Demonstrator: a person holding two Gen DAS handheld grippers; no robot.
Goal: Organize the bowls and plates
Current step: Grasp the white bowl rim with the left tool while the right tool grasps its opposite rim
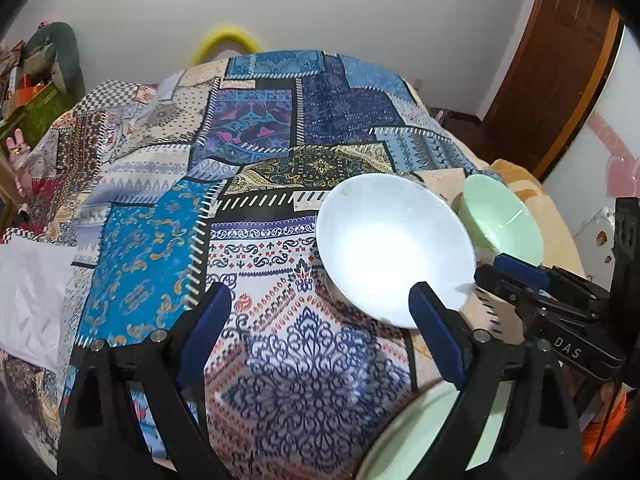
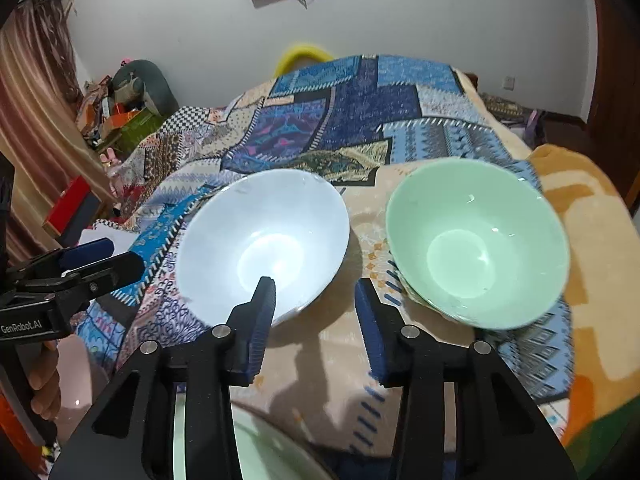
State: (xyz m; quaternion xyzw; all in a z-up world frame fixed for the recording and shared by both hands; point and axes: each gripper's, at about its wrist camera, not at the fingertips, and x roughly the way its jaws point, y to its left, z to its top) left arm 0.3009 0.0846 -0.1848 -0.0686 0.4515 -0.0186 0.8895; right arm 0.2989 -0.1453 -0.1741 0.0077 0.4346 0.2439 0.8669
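A pale blue-white bowl [image 2: 264, 240] and a light green bowl [image 2: 476, 240] sit side by side on a patchwork cloth [image 2: 360, 112]. A green plate's rim [image 2: 256, 452] shows at the bottom edge, below the right gripper. My right gripper [image 2: 316, 292] is open and empty, its left finger over the near rim of the white bowl. In the left wrist view my left gripper [image 1: 320, 300] is open and empty, left of the white bowl [image 1: 392, 248]; the green bowl [image 1: 504, 216] stands behind it and the green plate [image 1: 420, 436] lies under the right finger.
The right gripper [image 1: 532, 284] shows at the right of the left wrist view; the left gripper [image 2: 80, 264] shows at the left of the right wrist view. An orange blanket [image 2: 592, 248] lies at the right. Cluttered boxes [image 2: 120, 116] stand far left by a white wall.
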